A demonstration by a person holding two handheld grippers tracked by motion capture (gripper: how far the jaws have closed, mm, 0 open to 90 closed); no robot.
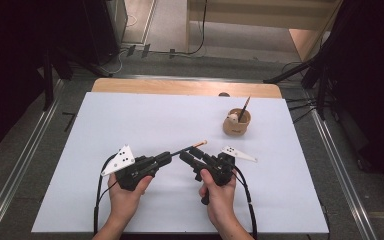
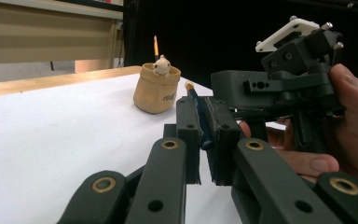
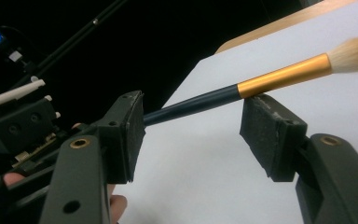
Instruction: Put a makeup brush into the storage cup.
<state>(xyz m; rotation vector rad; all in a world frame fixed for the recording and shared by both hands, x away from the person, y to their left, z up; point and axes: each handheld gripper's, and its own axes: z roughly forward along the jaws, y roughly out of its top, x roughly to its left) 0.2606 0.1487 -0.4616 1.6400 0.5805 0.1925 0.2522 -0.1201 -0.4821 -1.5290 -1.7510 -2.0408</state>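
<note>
Two hands come in from the bottom edge of the high view, each holding a set of black tongs. The left hand holds the left tongs, a little left of the middle of the frame. These tongs are pinching a brush by the dark end of its handle. In the left gripper view the two black pads are squeezed on the thin handle, in the middle of the frame, and the handle sticks up between them.

The right hand holds the right tongs, just right of the middle. Their jaws are spread apart. In the right gripper view the brush runs across the gap between the two pads, from the middle left up to the upper right corner. It seems to rest on the top of the right pad, but the pads do not squeeze it.

The brush is long and thin. Its handle is dark blue or black, then comes a shiny gold band, then a soft, pale, fluffy tip. It is up in the air, just above the white desk.

Farther back, to the upper right of the high view, a small tan cup stands on the desk. It holds a little white figure and a dark stick.
</note>
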